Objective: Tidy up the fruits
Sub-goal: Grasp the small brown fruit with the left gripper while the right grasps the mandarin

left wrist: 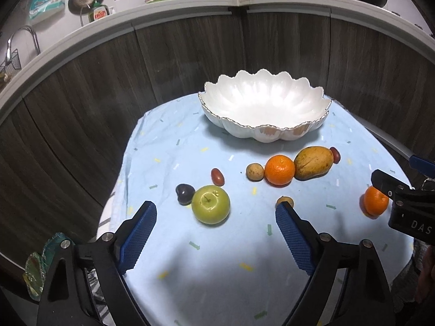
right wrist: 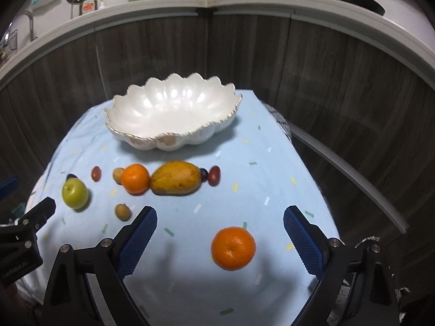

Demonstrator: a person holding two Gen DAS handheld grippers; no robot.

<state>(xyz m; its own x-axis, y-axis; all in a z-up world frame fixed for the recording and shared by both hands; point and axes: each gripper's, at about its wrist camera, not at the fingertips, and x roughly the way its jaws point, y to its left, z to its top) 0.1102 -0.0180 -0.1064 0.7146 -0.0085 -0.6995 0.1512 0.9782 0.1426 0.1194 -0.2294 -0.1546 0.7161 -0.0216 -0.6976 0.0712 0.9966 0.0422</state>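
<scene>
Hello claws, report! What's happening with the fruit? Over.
Left gripper open, green apple ahead. Right gripper open, near orange between its fingers, untouched. White bowl empty. Nothing blocking.

The bowl is empty and open from above. Bare cloth lies right of the mango. The lone orange has free room all round; the apple touches a dark plum.

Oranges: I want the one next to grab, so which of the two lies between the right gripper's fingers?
The lone orange, apart from the other fruit. The other orange sits farther back, touching the mango.
</scene>
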